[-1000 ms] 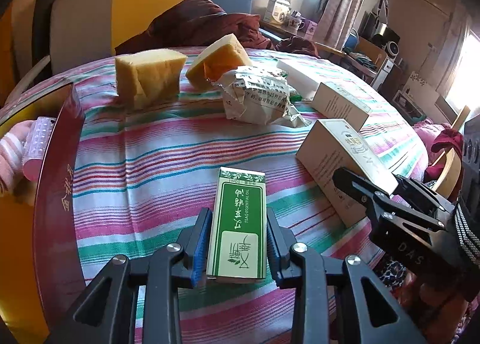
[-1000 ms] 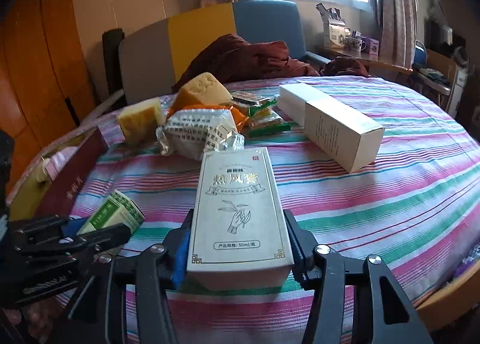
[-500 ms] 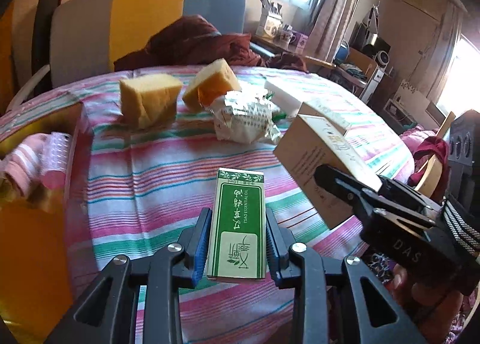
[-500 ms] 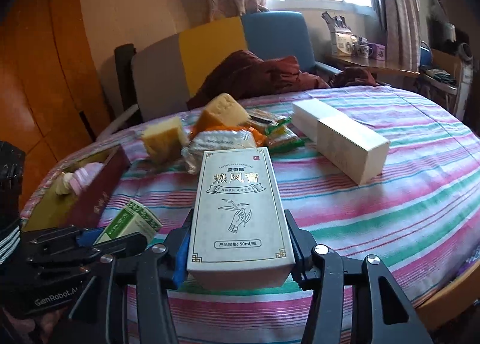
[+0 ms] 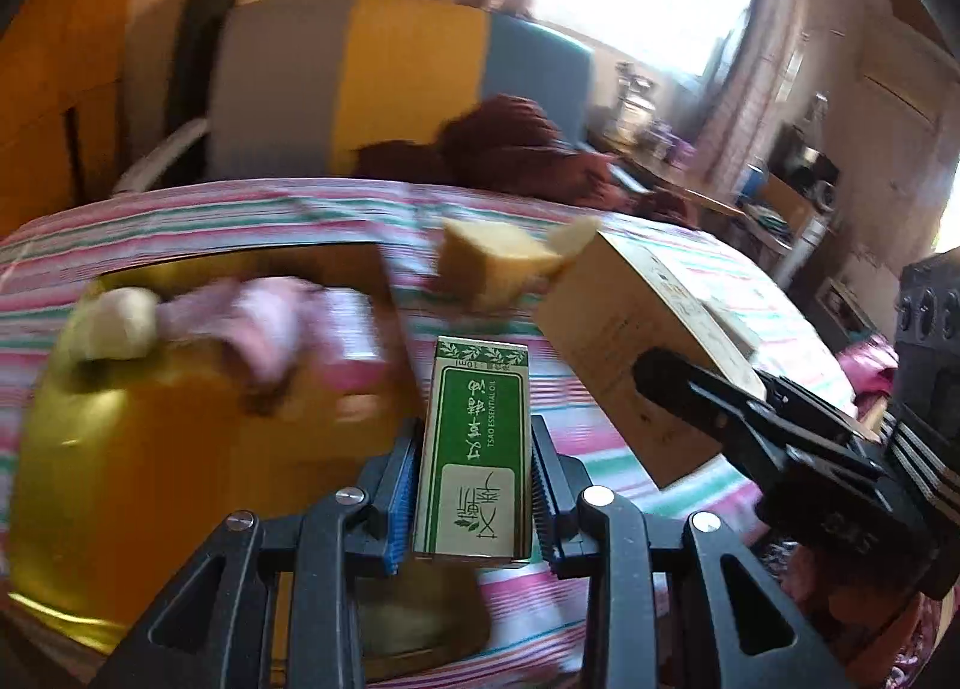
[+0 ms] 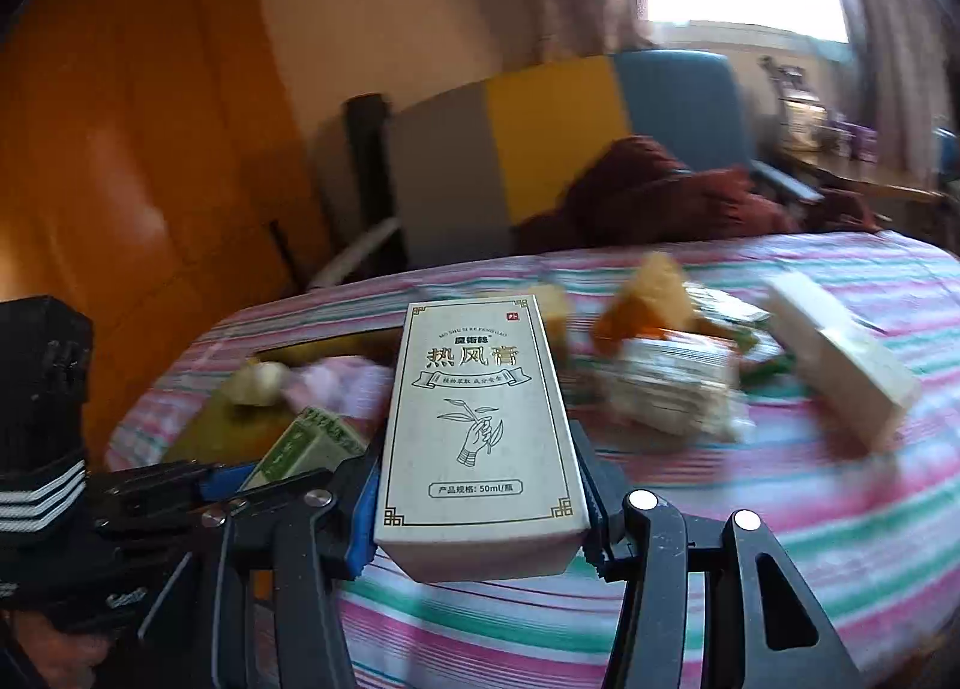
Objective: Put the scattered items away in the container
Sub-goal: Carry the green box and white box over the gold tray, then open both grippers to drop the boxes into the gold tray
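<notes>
My left gripper (image 5: 473, 500) is shut on a small green essential-oil box (image 5: 477, 443), held in the air at the near right edge of the yellow container (image 5: 120, 461). The container holds a pink cloth (image 5: 264, 317) and a pale round item (image 5: 114, 323). My right gripper (image 6: 480, 515) is shut on a taller cream box (image 6: 480, 419) with a hand drawing. That cream box (image 5: 636, 341) also shows at the right of the left wrist view, clamped by the right gripper (image 5: 672, 383). The green box (image 6: 309, 443) and the left gripper (image 6: 204, 485) appear low on the left in the right wrist view.
On the striped tablecloth (image 6: 810, 539) lie yellow sponges (image 5: 498, 263), a white printed packet (image 6: 672, 389), a long white box (image 6: 840, 353) and green sachets. A multicoloured chair (image 5: 390, 83) with a dark red garment (image 5: 522, 149) stands behind the table.
Both grippers have lifted their boxes off the table and swung left; the yellow container has come in front of the left gripper, and the scattered items have shifted right.
</notes>
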`<act>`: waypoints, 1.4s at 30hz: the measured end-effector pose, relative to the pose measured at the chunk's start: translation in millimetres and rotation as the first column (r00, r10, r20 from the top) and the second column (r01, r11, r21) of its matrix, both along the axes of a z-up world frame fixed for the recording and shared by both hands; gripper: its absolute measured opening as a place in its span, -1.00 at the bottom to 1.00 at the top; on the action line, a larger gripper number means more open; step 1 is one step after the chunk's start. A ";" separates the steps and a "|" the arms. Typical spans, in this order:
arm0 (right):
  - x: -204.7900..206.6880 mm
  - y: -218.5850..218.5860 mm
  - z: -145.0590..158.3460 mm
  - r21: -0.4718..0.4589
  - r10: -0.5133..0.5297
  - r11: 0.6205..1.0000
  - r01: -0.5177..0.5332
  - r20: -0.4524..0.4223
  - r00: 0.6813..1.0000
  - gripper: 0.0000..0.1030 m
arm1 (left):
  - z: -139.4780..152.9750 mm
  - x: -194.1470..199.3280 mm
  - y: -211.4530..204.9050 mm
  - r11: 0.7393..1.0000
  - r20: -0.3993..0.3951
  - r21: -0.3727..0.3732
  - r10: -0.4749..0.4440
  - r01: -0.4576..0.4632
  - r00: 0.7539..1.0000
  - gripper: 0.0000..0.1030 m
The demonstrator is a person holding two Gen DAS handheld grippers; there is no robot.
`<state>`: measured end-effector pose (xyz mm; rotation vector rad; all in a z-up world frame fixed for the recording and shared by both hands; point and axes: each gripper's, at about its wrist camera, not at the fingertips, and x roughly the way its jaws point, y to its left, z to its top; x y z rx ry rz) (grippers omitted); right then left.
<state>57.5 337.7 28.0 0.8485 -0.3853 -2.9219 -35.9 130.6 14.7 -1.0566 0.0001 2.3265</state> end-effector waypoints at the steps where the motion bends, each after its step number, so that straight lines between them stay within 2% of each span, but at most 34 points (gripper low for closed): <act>1: -7.1 -12.8 0.8 -0.006 0.031 0.999 -0.031 0.004 1.000 0.02 | -1.1 -5.1 -12.2 1.000 0.003 -0.005 0.028 -0.028 1.000 -0.36; 10: -61.2 -105.1 -12.2 -0.064 0.245 0.969 -0.239 0.113 0.963 0.02 | -18.8 -59.3 -110.1 0.969 0.040 -0.066 0.240 -0.237 0.970 -0.36; 15: -85.9 -146.3 -22.2 -0.077 0.318 0.948 -0.309 0.177 0.931 0.03 | -32.5 -87.8 -137.6 0.953 0.061 -0.087 0.294 -0.289 0.954 -0.36; 17: -100.5 -160.8 -28.4 -0.081 0.331 0.944 -0.321 0.207 0.921 0.03 | -42.0 -105.7 -144.5 0.942 0.104 -0.117 0.326 -0.314 0.940 -0.34; 18: -109.4 -170.2 -31.7 -0.080 0.332 0.943 -0.322 0.222 0.917 0.03 | -45.1 -111.8 -146.5 0.937 0.127 -0.123 0.342 -0.328 0.931 -0.30; 20: -123.0 -181.0 -37.1 -0.074 0.318 0.948 -0.310 0.243 0.916 0.04 | -50.5 -120.9 -152.3 0.929 0.180 -0.133 0.365 -0.345 0.913 -0.03; 22: -137.7 -195.1 -43.0 -0.063 0.316 0.948 -0.311 0.265 0.911 0.06 | -49.0 -119.4 -157.1 0.924 0.189 -0.111 0.380 -0.365 0.905 0.12; 26: -141.3 -198.3 -49.2 -0.098 0.334 0.943 -0.319 0.266 0.904 0.15 | -43.5 -113.0 -164.9 0.924 0.169 -0.075 0.381 -0.374 0.909 0.13; 31: -122.2 -179.1 -45.5 -0.113 0.328 0.944 -0.309 0.250 0.911 0.16 | -35.3 -99.0 -173.2 0.916 0.168 0.001 0.395 -0.401 0.903 0.12; 34: -109.5 -172.6 -44.7 -0.106 0.340 0.940 -0.323 0.254 0.906 0.16 | -34.2 -93.4 -172.5 0.919 0.162 0.003 0.390 -0.395 0.907 0.12; 39: -101.0 -179.3 -48.8 -0.124 0.396 0.918 -0.376 0.278 0.875 0.16 | -33.6 -77.9 -167.6 0.925 0.142 0.007 0.375 -0.380 0.916 0.12; 42: -102.0 -192.7 -51.8 -0.125 0.446 0.895 -0.429 0.297 0.844 0.15 | -32.8 -76.0 -167.6 0.921 0.122 -0.005 0.387 -0.389 0.914 0.12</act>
